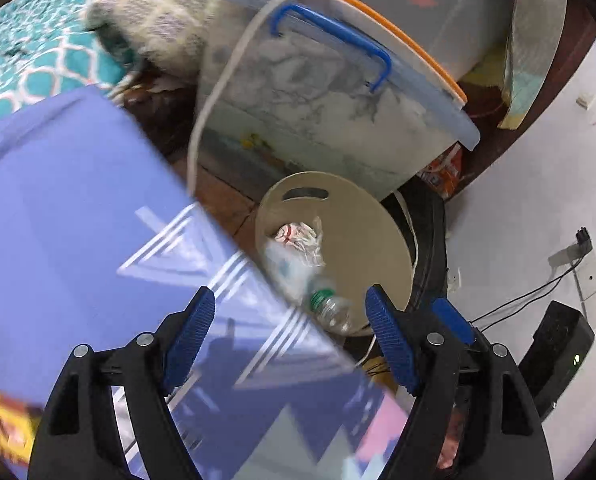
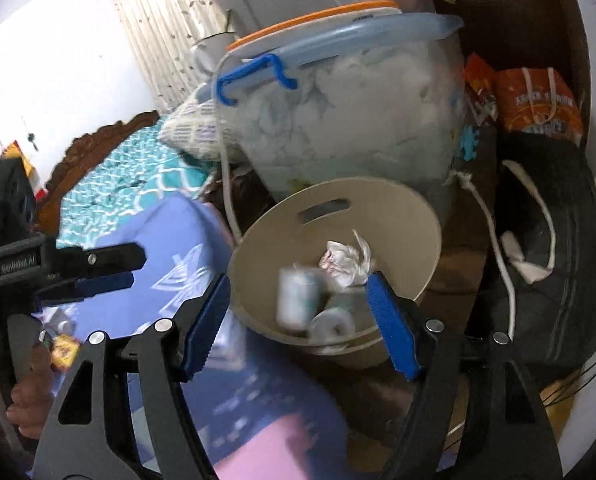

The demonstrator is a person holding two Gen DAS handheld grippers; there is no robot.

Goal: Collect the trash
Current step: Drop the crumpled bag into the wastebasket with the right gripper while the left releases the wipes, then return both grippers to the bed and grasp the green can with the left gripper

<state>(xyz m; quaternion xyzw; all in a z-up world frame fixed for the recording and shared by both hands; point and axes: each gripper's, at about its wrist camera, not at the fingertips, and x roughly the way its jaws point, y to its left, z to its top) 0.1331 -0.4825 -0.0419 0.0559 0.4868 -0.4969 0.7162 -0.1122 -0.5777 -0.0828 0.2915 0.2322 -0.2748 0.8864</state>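
Both grippers, left (image 1: 290, 320) and right (image 2: 298, 316), stand wide open and grip nothing. Trash sits in the beige bin (image 2: 397, 216): plastic bottle (image 1: 329, 308), crumpled wrapper (image 2: 345, 260). Step in hand appears to be depositing; next, locate remaining trash.

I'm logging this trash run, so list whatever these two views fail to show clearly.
- Beige bin, left wrist view: its left side is hidden by the purple sheet.
- Blurred white item, right wrist view: motion blur, can't be identified.
- Plastic bottle, left wrist view: only the green-capped neck end is sharp.
- Left gripper, right wrist view: seen side-on at the frame's left.
- Storage tub: contents clouded by its walls.
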